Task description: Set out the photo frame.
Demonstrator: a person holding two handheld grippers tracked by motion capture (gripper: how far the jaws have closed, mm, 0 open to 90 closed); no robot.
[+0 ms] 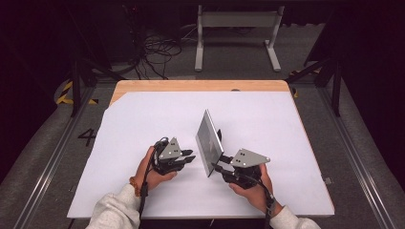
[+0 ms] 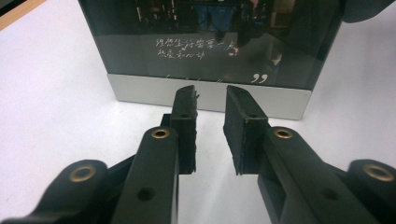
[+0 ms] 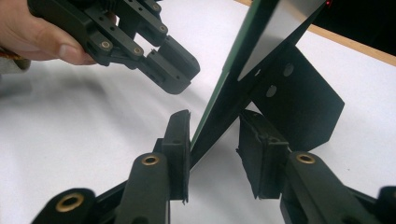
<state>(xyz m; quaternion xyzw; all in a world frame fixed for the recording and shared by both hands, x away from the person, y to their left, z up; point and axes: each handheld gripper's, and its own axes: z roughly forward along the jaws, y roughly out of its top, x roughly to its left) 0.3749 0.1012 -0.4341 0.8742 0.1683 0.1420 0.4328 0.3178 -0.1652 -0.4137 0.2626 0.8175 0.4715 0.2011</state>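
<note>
At frame centre, your right gripper (image 1: 219, 168) straddles the picture frame (image 1: 209, 142) loosely (its stand props it); your left gripper (image 1: 190, 156), slightly parted, holds nothing.

High view: overhead from the near edge, facing 12 o'clock across the tabletop (image 1: 143, 124). Gripper views: close, low, along their own fingers (image 2: 184, 112). All three share the standing panel (image 1: 208, 141).

Both grippers, left gripper (image 1: 188, 159) and right gripper (image 1: 217, 168), are black with brass-ringed screw holes, grey triangular top plates and trailing black cables; sleeves (image 1: 114, 210) are pale grey.
</note>
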